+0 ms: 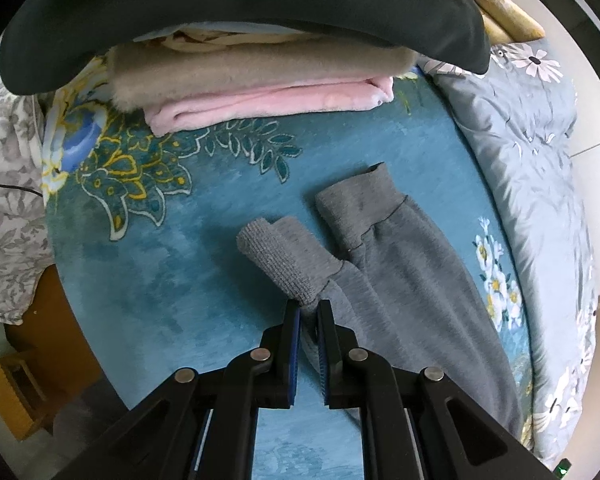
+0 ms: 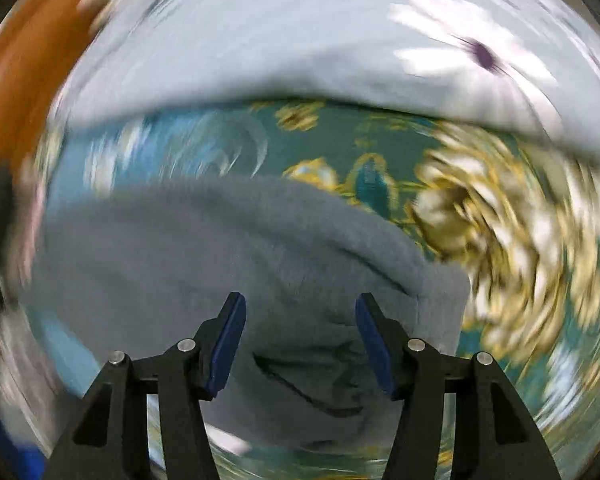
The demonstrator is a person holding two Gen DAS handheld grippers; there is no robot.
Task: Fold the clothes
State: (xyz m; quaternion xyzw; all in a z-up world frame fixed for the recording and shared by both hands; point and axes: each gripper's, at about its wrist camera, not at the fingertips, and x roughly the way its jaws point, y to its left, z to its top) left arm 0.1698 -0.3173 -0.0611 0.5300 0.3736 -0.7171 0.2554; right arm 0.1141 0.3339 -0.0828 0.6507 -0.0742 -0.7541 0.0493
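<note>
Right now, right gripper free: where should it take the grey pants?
Probably the far cuff, from its open end. It lies flat and apart from the near cuff, which the left gripper pinches. The right gripper hangs open over grey fabric; its view is blurred.

View heavily motion-blurred. Right gripper (image 2: 300, 312) hovers with fingers (image 2: 228, 340) spread wide above grey garment (image 2: 220, 248), apparently not touching it. Garment lies on teal floral bedspread (image 2: 340, 140), beside pale floral quilt (image 2: 260, 40).
</note>
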